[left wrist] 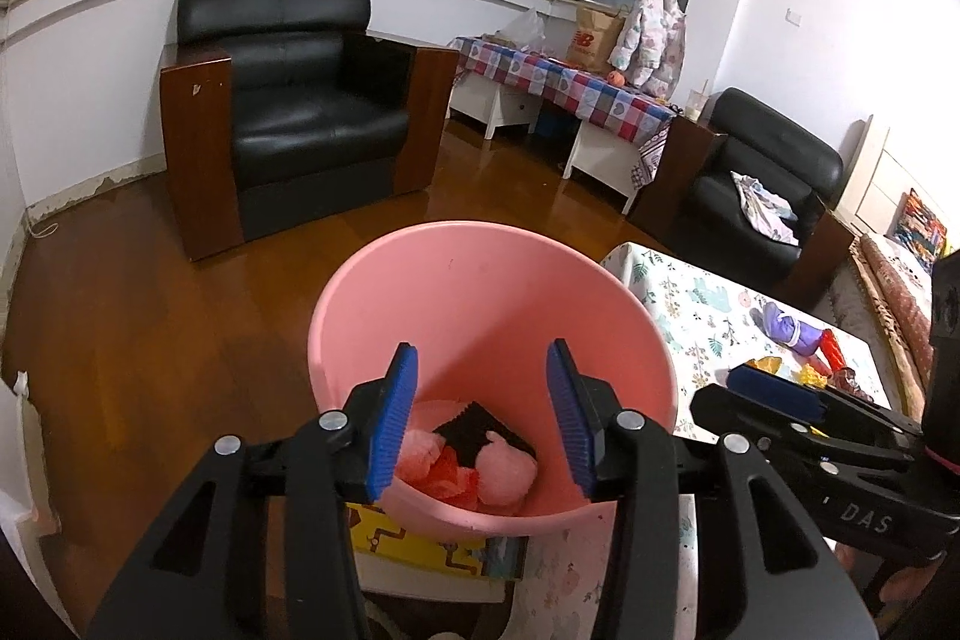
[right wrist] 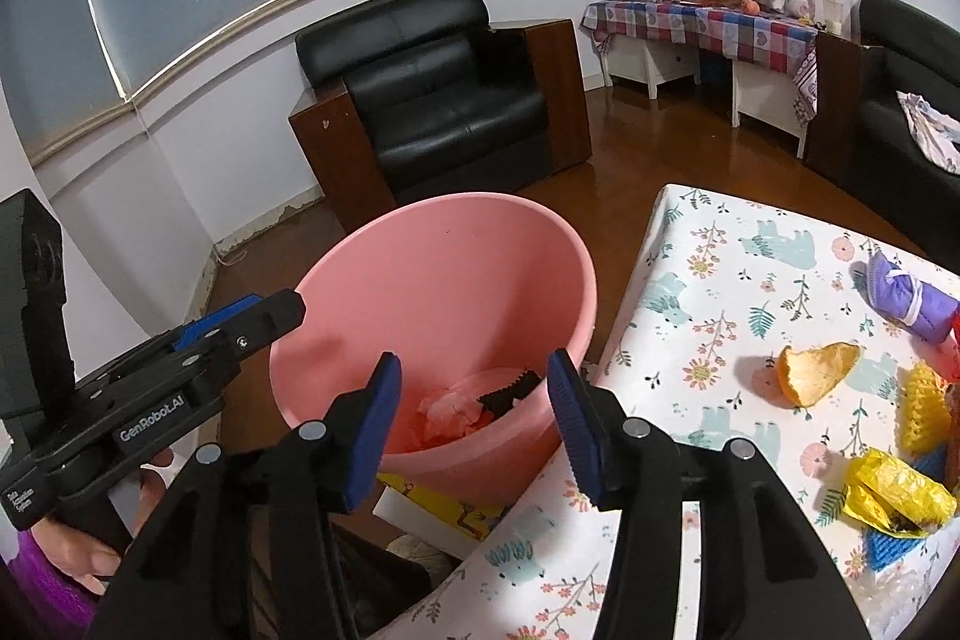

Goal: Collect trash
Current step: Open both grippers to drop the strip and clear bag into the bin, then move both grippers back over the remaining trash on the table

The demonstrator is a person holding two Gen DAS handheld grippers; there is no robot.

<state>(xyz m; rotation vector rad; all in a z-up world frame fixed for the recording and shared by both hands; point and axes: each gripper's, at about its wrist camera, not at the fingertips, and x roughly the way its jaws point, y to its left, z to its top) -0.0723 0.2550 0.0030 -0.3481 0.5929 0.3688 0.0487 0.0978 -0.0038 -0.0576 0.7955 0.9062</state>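
Readable writing first: "GenRobot.AI" in white on the body of the left gripper (right wrist: 240,325) where it enters the lower left of the right wrist view; "DAS" on the right gripper (left wrist: 744,382) at the lower right of the left wrist view; a red "NB" logo on a brown paper bag (left wrist: 594,34) on the far side table. Both tools stand with jaws apart and nothing between the blue pads; no earlier view to compare. Pink bucket (left wrist: 480,292) sits at centre frame, on the floor just beside the table edge, resting partly on a yellow printed box (left wrist: 414,541). Inside, at the bottom: pale pink crumpled wads (left wrist: 507,469), red scraps and a black ridged piece (left wrist: 480,427). Trash not yet collected lies at the right of the right wrist view on the tablecloth (right wrist: 708,280), white with bears and flowers: an orange peel (right wrist: 816,370), a crumpled yellow plastic bag (right wrist: 894,490), a yellow knobbly item (right wrist: 927,406), a purple bundle (right wrist: 906,298). Room: glossy brown wood floor (left wrist: 150,340), black leather armchair (left wrist: 294,100) with wooden arms at upper centre, a second one at right, checked cloth on a white table (left wrist: 558,82), a child's padded coat (left wrist: 651,28) hanging above, blue-grey window panes along the top.
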